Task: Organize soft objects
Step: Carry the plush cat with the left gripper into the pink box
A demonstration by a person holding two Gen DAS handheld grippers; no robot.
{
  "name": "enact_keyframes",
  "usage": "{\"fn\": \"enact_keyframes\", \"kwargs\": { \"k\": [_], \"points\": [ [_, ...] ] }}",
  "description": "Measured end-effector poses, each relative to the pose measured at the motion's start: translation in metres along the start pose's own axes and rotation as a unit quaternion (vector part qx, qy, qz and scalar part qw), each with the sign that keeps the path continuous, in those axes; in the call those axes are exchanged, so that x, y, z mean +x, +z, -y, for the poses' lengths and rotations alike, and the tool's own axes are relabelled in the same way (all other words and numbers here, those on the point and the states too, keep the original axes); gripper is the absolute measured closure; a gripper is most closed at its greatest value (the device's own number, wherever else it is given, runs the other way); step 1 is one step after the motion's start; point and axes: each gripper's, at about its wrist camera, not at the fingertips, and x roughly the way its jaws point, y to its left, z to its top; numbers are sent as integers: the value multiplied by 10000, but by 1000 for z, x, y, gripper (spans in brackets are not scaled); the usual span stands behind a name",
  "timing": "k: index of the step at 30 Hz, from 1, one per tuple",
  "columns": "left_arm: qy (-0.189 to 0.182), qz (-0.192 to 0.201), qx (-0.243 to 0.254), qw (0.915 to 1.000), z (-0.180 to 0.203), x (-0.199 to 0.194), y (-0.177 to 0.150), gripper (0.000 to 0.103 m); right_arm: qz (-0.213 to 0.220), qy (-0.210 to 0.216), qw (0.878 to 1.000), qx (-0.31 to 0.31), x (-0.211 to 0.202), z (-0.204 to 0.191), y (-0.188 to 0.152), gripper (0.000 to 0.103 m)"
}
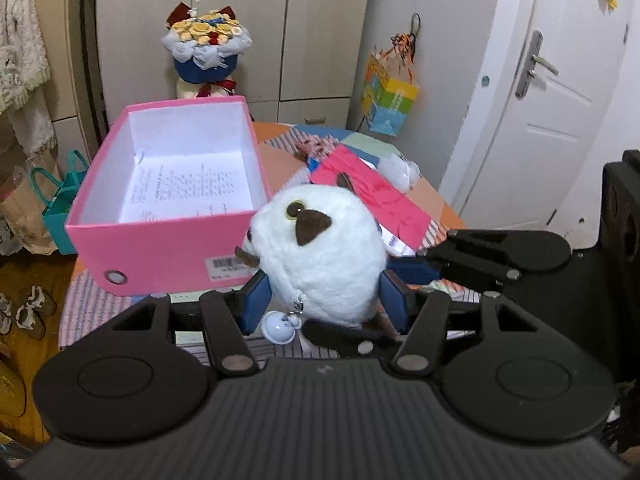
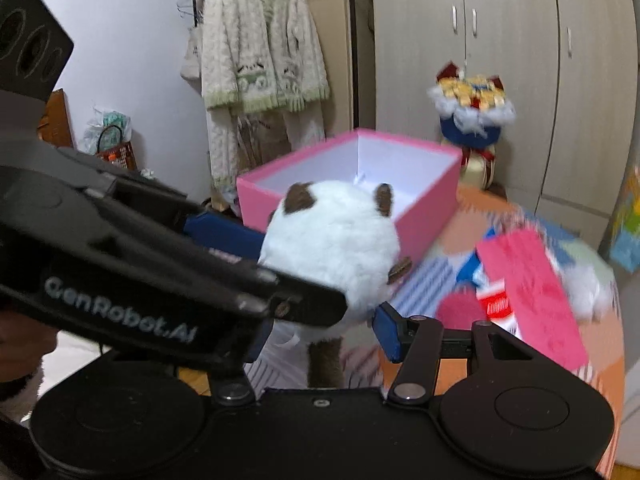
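A round white plush cat with brown ears, a brown tail and a small bell hangs in the air in front of the open pink box. My left gripper is shut on it, blue pads pressing its lower sides. The right gripper's fingers reach in from the right and clamp the same toy. In the right wrist view the plush cat sits between the pads of my right gripper, with the left gripper's fingers crossing from the left. The pink box holds only a printed sheet.
The pink lid lies on the patchwork tablecloth, with a white fluffy item behind it and a red fuzzy item beside it. A bouquet stands behind the box. A cardigan hangs on the wall.
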Motion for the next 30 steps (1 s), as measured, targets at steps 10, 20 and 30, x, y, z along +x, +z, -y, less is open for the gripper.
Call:
{"fn": "enact_keyframes", "kwargs": {
  "k": [10,20,30],
  "points": [
    [129,310,-81,9994,-42,5,54,45,347,-39,9992,-195,35,11,61,43],
    [68,159,-139,9998,-87,64,115,45,314,-126,9993,-183,97,46,108,44],
    [49,-506,-924,9944,-144,159,167,45,-321,269,9965,724,187,111,142,43]
  ]
}}
